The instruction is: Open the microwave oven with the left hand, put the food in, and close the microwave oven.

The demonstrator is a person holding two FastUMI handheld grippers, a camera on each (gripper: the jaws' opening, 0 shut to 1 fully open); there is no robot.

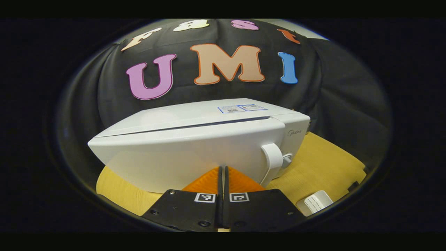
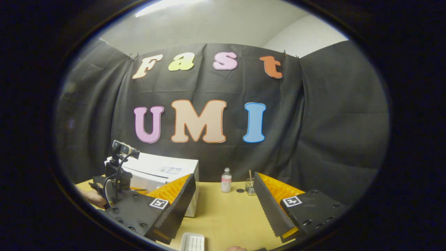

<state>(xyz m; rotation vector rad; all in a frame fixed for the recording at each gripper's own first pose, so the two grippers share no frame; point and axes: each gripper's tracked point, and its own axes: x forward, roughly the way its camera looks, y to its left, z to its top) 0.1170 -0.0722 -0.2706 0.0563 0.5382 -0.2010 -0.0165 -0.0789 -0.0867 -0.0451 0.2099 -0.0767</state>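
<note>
Right up front, the left gripper (image 1: 223, 174) has its jaws pressed together with nothing between them, aimed at the microwave oven (image 1: 195, 146). That's a white box, door closed, long axis running left-right on the yellow bench (image 1: 320, 164), handle (image 1: 272, 158) near its right end. Right gripper (image 2: 224, 200) jaws gape wide, empty. The small white tray (image 2: 192, 241) probably holds the food, hard to tell.

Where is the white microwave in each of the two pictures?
Left gripper view: the microwave oven fills the middle, door shut, just beyond the shut left gripper.
Right gripper view: it sits low on the left, behind the right gripper's own left finger.
Shared landmark: the small white tray on the yellow table.
</note>
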